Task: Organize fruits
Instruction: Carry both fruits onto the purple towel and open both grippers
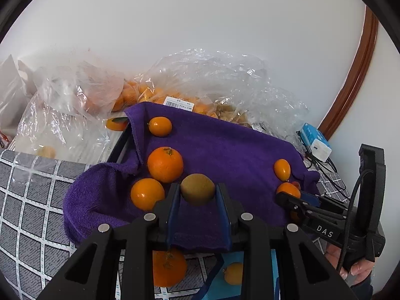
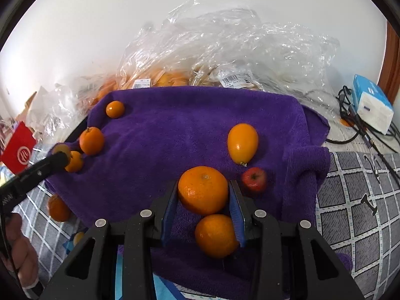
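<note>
The left gripper (image 1: pixel 197 192) is clamped on a brownish kiwi (image 1: pixel 197 189), held just above the purple towel (image 1: pixel 225 145) near its left edge, beside two oranges (image 1: pixel 165 164). The right gripper (image 2: pixel 203 192) grips a large orange (image 2: pixel 203 189) over the towel's near edge, with another orange (image 2: pixel 215 235) below it between the fingers and a small red apple (image 2: pixel 253 178) just to its right.
</note>
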`<state>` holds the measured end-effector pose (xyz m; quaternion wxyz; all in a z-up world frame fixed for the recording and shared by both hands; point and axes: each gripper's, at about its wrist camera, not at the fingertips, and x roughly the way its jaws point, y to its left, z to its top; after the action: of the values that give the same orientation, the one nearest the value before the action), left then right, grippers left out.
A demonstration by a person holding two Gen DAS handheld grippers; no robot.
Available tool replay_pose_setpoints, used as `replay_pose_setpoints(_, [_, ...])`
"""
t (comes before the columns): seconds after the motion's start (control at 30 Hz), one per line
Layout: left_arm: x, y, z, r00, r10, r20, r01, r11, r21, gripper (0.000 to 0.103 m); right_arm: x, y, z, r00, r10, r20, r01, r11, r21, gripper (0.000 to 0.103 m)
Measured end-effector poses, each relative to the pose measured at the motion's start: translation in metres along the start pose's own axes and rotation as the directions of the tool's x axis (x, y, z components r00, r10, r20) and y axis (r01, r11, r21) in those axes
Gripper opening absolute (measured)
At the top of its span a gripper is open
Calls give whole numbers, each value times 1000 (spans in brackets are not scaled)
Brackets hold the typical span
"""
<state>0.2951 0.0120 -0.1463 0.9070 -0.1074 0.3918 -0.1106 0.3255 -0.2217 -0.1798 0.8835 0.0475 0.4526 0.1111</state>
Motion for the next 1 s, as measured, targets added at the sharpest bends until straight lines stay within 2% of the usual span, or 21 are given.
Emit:
replay_pose_setpoints(0.2, [11, -4, -5, 998, 3, -56, -3, 1000, 8, 28, -15, -1, -2, 1000, -14, 20, 14, 1000, -2, 40])
replay_pose_setpoints(0.3, [18, -6, -7, 997, 6, -82, -5, 1000, 7, 28, -30, -4, -2, 998, -25, 61, 25, 1000, -3, 46])
replay_pose_setpoints(0.47, [20, -9, -9, 996, 35, -78, -33, 999, 28, 28, -41, -14, 2, 995, -28, 98, 25, 999, 36, 48])
replay_pose_setpoints(0.67, [20, -10, -9, 996, 40, -76, -38, 999, 32, 28, -36, -24, 3, 996, -42, 84, 35, 996, 80, 48])
replay_pose_setpoints(0.87, [21, -7, -7, 995, 10, -98, -7, 1000, 26, 28, -35, -30, 1, 996, -44, 81, 36, 994, 102, 48])
replay_pose_setpoints(1.0, [18, 1, -4, 994, -32, -108, 27, 999, -43, 28, -36, -30, 0, 995, -50, 85, 41, 993, 108, 48])
